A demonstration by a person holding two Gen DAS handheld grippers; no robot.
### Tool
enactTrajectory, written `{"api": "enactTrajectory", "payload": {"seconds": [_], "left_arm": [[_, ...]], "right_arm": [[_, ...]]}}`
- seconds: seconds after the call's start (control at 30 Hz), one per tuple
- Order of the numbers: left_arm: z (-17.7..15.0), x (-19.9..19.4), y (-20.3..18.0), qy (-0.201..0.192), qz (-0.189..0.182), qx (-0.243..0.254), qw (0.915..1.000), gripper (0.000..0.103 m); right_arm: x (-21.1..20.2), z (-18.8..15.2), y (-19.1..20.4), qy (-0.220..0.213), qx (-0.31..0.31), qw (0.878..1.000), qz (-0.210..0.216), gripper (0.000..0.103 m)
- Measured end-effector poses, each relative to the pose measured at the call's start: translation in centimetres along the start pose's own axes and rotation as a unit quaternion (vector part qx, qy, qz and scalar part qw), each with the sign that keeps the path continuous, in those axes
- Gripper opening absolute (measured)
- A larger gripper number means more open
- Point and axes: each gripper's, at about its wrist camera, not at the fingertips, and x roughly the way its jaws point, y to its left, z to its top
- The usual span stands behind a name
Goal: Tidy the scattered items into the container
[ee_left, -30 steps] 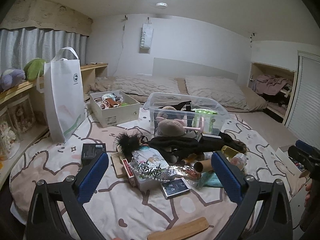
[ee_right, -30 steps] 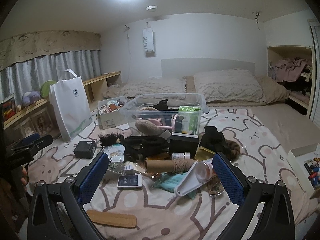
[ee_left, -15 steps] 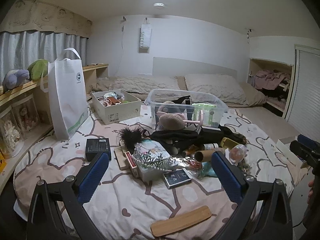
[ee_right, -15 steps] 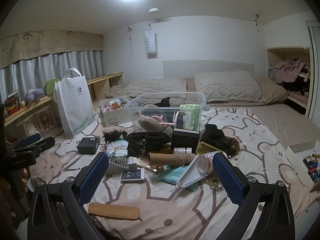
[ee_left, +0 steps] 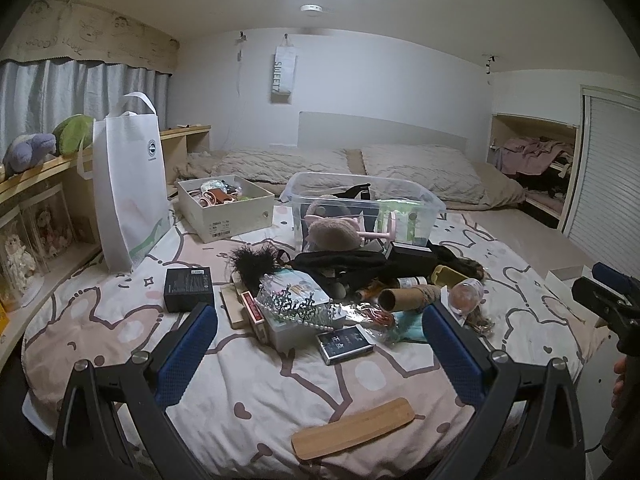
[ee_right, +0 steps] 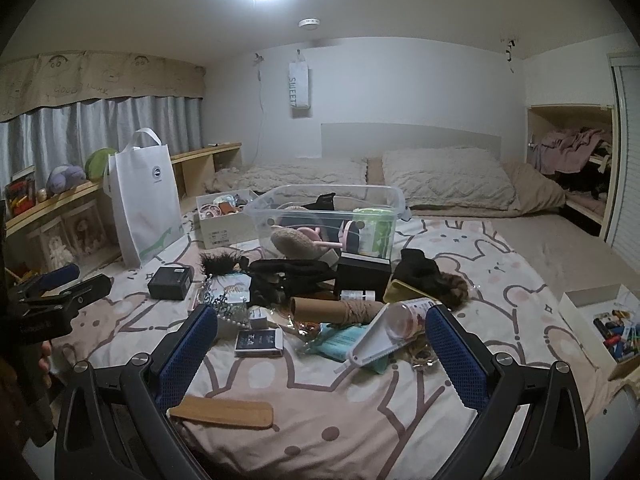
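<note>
A clear plastic bin (ee_left: 424, 196) (ee_right: 384, 192) stands mid-bed and holds a beige fuzzy thing (ee_left: 334, 234) and pink items. In front of it lies a heap: a silver tiara (ee_left: 296, 304), a cardboard tube (ee_left: 404, 296) (ee_right: 332, 310), a dark card box (ee_left: 345, 345) (ee_right: 259, 342), a black box (ee_left: 187, 289) (ee_right: 170, 282) and black cloth (ee_left: 344, 266). A flat wooden piece (ee_left: 354, 428) (ee_right: 224, 412) lies nearest. My left gripper (ee_left: 320, 312) and right gripper (ee_right: 322, 316) both hover open and empty short of the heap.
A white tote bag (ee_left: 128, 184) and a cardboard box of trinkets (ee_left: 226, 212) stand at the back left by a wooden shelf. A white box of pens (ee_right: 600, 320) sits off the bed's right edge. Pillows lie behind the bin.
Both views have drawn back from the heap, so more of the near bed and the wooden piece shows. Both grippers stay open and nothing on the bed has moved.
</note>
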Motion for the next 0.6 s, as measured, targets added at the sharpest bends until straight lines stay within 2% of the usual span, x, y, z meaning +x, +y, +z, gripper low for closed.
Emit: {"api": "enactTrajectory", "payload": {"seconds": [0.6], "left_arm": [[-0.24,-0.60,0.09,-0.003,0.007,0.001,1.0000,0.103]], "right_arm": [[-0.26,-0.43,0.28,-0.001,-0.003,1.000,0.000,0.103]]}}
